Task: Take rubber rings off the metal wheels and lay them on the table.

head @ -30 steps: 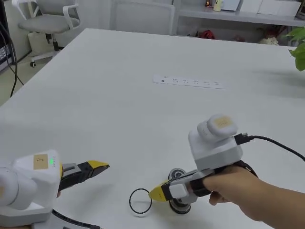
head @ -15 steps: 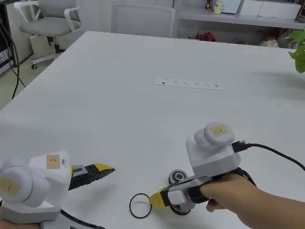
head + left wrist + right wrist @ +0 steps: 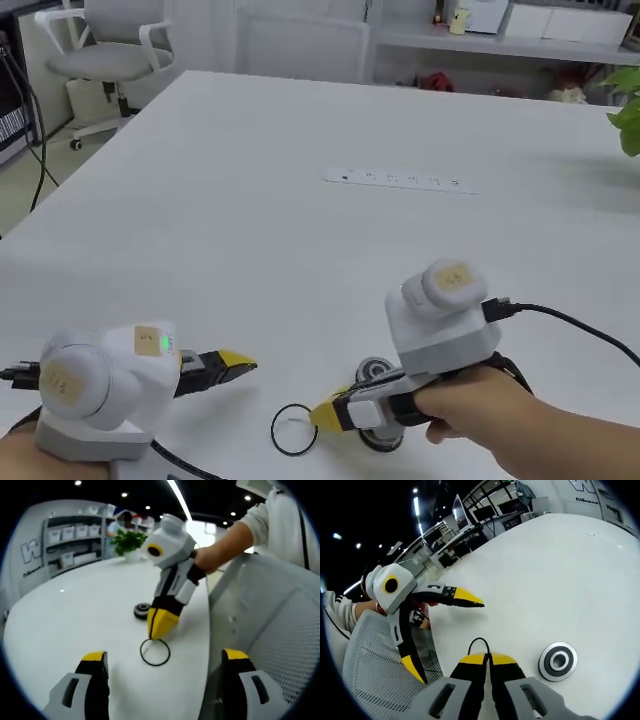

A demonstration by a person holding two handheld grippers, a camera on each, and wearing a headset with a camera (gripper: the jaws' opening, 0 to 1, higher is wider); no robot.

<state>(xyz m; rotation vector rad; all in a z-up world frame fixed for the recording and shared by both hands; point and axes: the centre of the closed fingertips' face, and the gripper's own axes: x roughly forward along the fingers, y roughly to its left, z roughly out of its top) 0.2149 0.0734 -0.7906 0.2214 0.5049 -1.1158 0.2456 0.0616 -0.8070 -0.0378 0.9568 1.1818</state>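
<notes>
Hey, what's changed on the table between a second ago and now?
The left claw, open, moved across the table toward the rubber ring, closing part of the gap. Nothing was taken hold of or let go. The right claw stayed shut on the ring's rim, and the ring and the metal wheel kept their places.

Table (image 3: 250,220) mostly bare; power strip (image 3: 398,178) far off; metal wheel (image 3: 372,369) just behind right tongs (image 3: 320,411).
</notes>
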